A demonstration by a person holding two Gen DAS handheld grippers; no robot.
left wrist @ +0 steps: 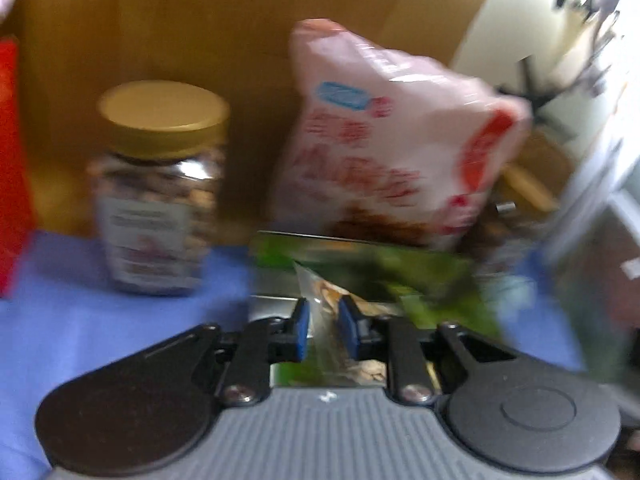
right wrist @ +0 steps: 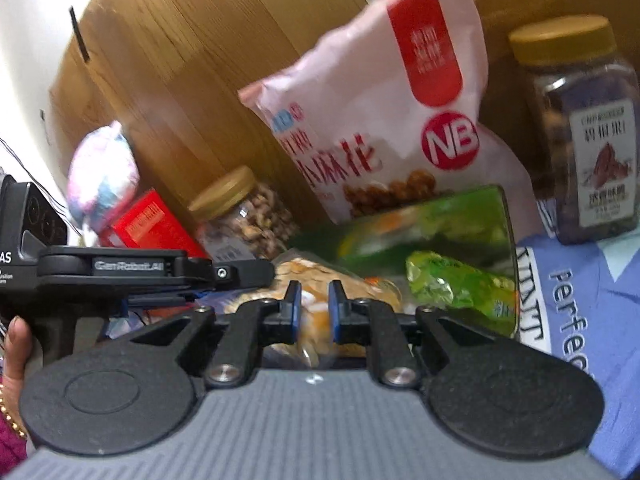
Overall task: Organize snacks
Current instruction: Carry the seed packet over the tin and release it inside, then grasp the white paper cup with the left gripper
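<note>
A green snack bag (left wrist: 400, 280) with a clear window of nuts lies on the blue cloth (left wrist: 80, 320). My left gripper (left wrist: 323, 326) is shut on its near edge. It also shows in the right wrist view (right wrist: 432, 232), where my right gripper (right wrist: 313, 308) is shut on its clear nut-filled part. The left gripper's body (right wrist: 160, 268) reaches in from the left there. A pink snack bag (left wrist: 392, 140) leans on a cardboard box (left wrist: 200, 20) behind; it also shows in the right wrist view (right wrist: 384, 100). A gold-lidded jar of nuts (left wrist: 156, 188) stands to the left.
In the right wrist view a dark-labelled jar (right wrist: 584, 132) stands at the right, a second nut jar (right wrist: 240, 216) and a red box (right wrist: 148, 224) at the left, with a pale round bundle (right wrist: 100, 168) behind. A red object (left wrist: 12, 160) borders the left wrist view.
</note>
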